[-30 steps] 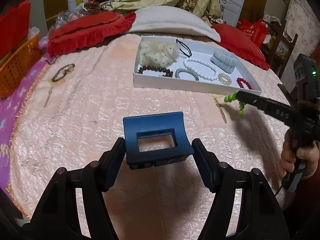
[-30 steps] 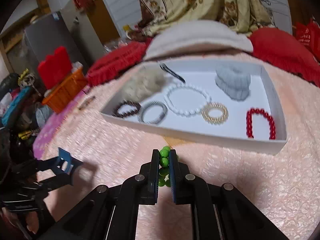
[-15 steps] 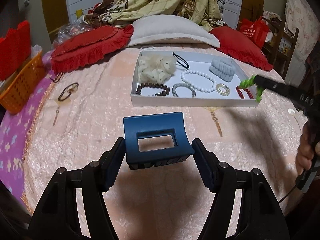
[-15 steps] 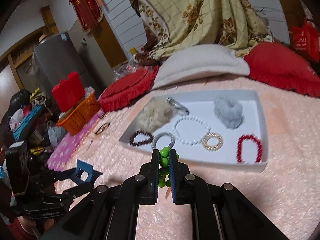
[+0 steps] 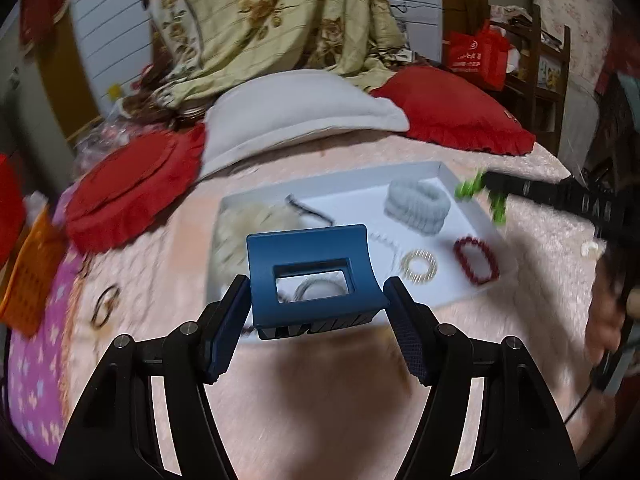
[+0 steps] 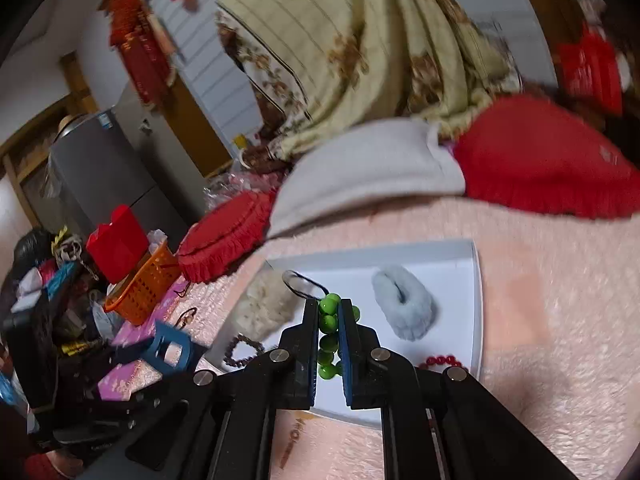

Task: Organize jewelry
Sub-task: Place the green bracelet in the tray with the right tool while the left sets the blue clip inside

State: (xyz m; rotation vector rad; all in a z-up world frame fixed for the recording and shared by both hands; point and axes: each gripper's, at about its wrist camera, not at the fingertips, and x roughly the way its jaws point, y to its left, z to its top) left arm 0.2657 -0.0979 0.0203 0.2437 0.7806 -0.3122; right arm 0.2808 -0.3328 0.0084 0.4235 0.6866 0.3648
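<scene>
The left gripper holds one blue hair clip between its two fingers, which press on the clip's two ends. The clip lies sideways, with its long side going from one finger to the other, and its teeth point down and back at the camera. It hangs in the air over the near edge of the white tray. The right gripper has its fingers almost together, and they pinch one string of green beads. The beads run in a line along the fingers, and some hang down below them. In the left wrist view the green beads sit over the far right corner of the tray. The tray rests on a pink bed cover. Inside it I can count one fluffy grey hair band, one cream hair band, one thin black hair tie, one gold ring of beads, one red bead ring, one white bead ring that is partly hidden, and one grey ring seen through the clip's window. The right wrist view also shows one dark brown bead ring there. One more ring lies on the cover, well apart from the tray on the left.
</scene>
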